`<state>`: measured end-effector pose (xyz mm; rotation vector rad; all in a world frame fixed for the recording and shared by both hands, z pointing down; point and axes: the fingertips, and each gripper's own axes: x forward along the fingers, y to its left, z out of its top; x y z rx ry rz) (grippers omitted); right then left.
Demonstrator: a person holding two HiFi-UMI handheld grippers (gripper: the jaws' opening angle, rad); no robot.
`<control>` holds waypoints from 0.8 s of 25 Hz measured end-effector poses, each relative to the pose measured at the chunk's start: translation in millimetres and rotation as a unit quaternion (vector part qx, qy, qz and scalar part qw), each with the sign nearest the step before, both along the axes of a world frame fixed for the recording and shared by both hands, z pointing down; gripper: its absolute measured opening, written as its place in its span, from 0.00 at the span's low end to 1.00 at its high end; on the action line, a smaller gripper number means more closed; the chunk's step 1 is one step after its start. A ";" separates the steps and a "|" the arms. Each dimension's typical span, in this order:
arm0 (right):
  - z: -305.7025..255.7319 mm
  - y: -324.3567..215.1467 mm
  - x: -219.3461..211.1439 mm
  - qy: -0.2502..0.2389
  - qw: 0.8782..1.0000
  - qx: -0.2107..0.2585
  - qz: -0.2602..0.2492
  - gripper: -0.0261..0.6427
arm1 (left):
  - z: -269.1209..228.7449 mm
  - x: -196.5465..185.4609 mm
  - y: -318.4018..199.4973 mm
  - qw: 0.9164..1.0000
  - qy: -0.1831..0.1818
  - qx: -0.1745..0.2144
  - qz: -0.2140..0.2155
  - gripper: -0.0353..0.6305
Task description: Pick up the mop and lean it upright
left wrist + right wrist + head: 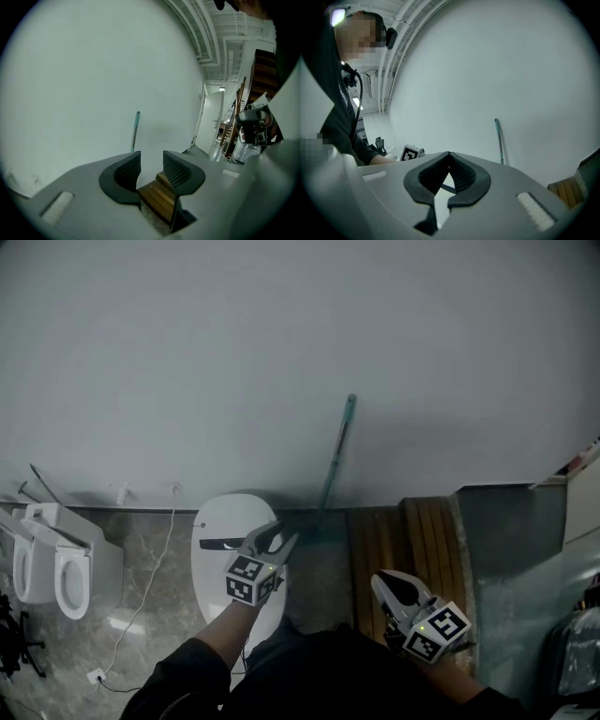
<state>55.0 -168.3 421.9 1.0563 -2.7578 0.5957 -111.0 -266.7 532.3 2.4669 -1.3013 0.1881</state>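
My left claw (151, 161) has its jaws apart with nothing between them, only the brown slatted wooden platform (157, 199) showing beyond; my right claw (449, 161) has its tips closed together, empty; the long teal-handled mop (336, 451) stands nearly upright, its handle leaning on the pale plain wall (281, 352), apart from both claws; I judge the leaning step as good as done; the next move calls only for staying off the handle and checking it does not slide.
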 end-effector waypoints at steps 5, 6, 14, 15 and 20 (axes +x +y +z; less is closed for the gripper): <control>-0.4 7.8 0.0 -0.020 0.999 0.003 -0.028 0.05 | -28.0 1.4 33.1 0.999 0.018 0.019 -0.029 0.30; 0.3 10.2 3.2 -0.023 0.999 0.002 -0.032 0.05 | -32.7 3.1 39.7 0.999 0.020 0.020 -0.035 0.30; -0.4 33.7 60.4 -0.063 0.997 0.002 -0.040 0.05 | -66.8 46.6 97.0 0.997 0.022 0.018 -0.067 0.29; 0.4 36.3 66.7 -0.070 0.997 0.002 -0.043 0.05 | -73.4 53.9 103.1 0.997 0.021 0.021 -0.070 0.29; 16.5 57.4 86.4 -0.098 0.993 -0.014 -0.067 0.05 | -106.5 83.0 138.5 0.995 0.021 0.041 -0.093 0.29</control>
